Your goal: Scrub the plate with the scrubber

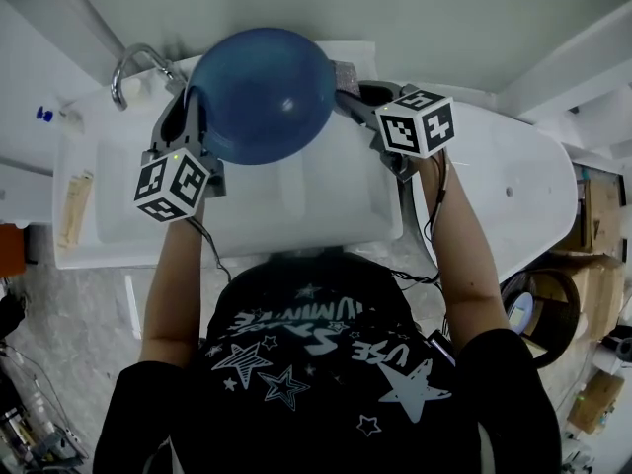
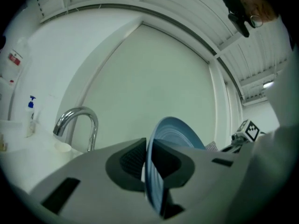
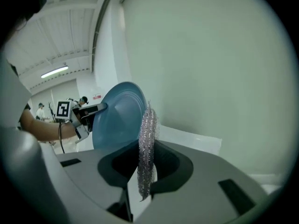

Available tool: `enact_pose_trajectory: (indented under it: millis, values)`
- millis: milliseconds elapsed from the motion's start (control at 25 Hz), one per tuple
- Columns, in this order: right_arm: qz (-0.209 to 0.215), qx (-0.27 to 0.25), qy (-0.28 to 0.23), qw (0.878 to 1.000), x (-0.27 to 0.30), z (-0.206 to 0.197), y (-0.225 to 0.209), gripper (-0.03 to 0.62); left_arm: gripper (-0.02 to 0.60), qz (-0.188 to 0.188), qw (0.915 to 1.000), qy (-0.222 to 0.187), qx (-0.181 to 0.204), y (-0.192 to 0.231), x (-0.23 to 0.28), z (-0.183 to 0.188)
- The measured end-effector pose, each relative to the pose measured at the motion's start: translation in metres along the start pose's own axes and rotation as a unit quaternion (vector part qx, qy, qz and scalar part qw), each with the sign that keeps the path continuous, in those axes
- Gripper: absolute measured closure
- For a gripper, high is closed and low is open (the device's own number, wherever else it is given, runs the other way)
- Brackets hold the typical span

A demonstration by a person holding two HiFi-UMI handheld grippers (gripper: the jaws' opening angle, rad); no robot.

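Over the back half of the white sink (image 1: 296, 220), the left gripper (image 1: 194, 107) clamps the blue plate (image 1: 262, 92) by its left rim, with the disc facing the head camera and edge-on between the jaws. The right gripper (image 3: 145, 164) pinches a silver scrubber (image 3: 146, 139), its long side rising out of the jaws, just beside the plate's right rim. A tap (image 1: 133, 65) stands at the sink's back left corner, and the front of the basin lies open

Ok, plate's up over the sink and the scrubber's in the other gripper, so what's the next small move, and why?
Probably ease the right gripper toward the plate until the scrubber presses on its face. The left gripper is shut on the plate's rim, holding it up above the sink, and the scrubber, clamped in the right jaws, sits beside the plate's edge; contact isn't clear.
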State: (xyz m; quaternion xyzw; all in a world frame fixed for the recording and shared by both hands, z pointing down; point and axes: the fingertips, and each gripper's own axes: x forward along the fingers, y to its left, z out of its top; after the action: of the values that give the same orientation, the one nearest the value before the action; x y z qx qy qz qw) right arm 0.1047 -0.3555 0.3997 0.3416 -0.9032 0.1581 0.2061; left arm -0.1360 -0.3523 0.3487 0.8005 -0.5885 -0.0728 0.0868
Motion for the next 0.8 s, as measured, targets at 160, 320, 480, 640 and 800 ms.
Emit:
enact_pose_trajectory:
  millis: [160, 320, 480, 640, 800]
  values:
    - [0.007, 0.092, -0.051, 0.994, 0.004, 0.001, 0.000, 0.513, 0.552, 0.021, 0.9985, -0.017, -0.047, 0.010, 0.005, 0.004]
    - [0.031, 0.158, -0.096, 0.982, 0.000, 0.002, 0.006, 0.513, 0.552, 0.033, 0.9960, -0.030, -0.078, 0.013, 0.005, 0.007]
    - [0.037, 0.185, -0.107, 0.976, 0.001, -0.005, 0.014, 0.513, 0.552, 0.052, 0.9909, -0.037, -0.119, 0.018, 0.004, 0.004]
    - [0.028, 0.228, -0.114, 0.967, 0.005, -0.014, 0.014, 0.513, 0.549, 0.064, 0.9883, -0.043, -0.132, 0.021, 0.004, 0.002]
    - [0.034, 0.276, -0.122, 0.953, 0.009, -0.023, 0.021, 0.513, 0.549, 0.068, 0.9885, -0.044, -0.128, 0.022, 0.004, -0.001]
